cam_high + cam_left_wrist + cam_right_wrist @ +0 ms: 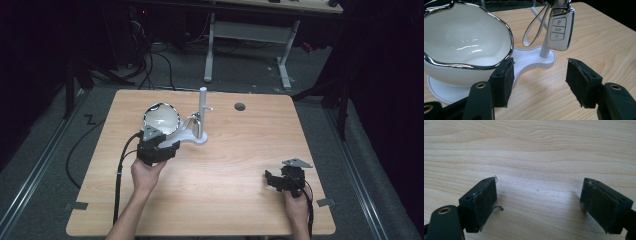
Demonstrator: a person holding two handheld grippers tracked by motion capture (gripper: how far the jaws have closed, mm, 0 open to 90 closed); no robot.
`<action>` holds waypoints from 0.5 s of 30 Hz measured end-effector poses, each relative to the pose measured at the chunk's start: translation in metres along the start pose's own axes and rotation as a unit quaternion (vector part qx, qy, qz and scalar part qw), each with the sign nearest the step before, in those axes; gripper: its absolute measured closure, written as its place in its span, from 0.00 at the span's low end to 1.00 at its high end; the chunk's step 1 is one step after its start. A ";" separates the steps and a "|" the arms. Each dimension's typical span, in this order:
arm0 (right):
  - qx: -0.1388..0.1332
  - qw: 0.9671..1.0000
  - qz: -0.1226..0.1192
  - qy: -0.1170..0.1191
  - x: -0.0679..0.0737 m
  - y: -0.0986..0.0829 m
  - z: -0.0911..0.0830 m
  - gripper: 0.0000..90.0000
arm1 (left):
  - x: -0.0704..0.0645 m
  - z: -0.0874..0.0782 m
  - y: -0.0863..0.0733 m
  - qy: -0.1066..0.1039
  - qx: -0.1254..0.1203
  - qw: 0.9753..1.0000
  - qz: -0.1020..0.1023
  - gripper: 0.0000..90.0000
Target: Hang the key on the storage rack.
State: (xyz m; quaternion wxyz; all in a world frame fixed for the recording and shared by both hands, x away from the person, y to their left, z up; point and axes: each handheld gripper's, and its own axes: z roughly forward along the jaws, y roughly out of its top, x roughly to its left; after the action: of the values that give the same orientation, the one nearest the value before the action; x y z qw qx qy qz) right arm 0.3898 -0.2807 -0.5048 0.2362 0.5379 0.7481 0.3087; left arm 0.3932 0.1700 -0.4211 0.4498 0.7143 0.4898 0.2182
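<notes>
So: left gripper (537, 83) wide open, empty | key fob (559, 28) hangs upright just ahead, slightly right, beside bowl (461, 37) | right gripper (539, 205) open, idle, far off

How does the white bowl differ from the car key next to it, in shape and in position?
The bowl is wide, round and open, with a shiny silver rim; the car key is flat and narrow, with three buttons. The bowl sits on the white stand; the car key hangs above it, beside the post. Both are white with silver trim.
</notes>
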 end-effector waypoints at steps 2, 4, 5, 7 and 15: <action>0.000 1.000 -0.001 0.000 0.000 0.000 0.000 0.16 | 0.002 -0.002 -0.001 -0.001 -0.005 1.000 -0.005 0.44; 0.000 1.000 -0.001 0.000 0.000 0.000 0.000 0.16 | 0.003 -0.003 -0.001 0.002 -0.005 1.000 -0.004 0.45; 0.000 1.000 0.000 0.000 0.000 0.000 0.000 0.16 | 0.003 -0.004 -0.001 0.003 -0.005 1.000 -0.003 0.45; 0.000 1.000 0.000 0.000 0.000 0.000 0.000 0.16 | 0.004 -0.005 -0.002 0.003 -0.007 1.000 -0.006 0.45; 0.000 1.000 0.000 0.000 0.000 0.000 0.000 0.16 | 0.008 -0.013 -0.009 0.008 -0.007 1.000 -0.010 0.45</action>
State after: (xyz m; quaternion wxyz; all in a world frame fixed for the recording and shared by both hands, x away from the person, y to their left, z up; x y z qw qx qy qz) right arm 0.3898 -0.2807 -0.5048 0.2361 0.5380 0.7480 0.3086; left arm 0.3828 0.1838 -0.4235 0.4536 0.7041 0.4990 0.2225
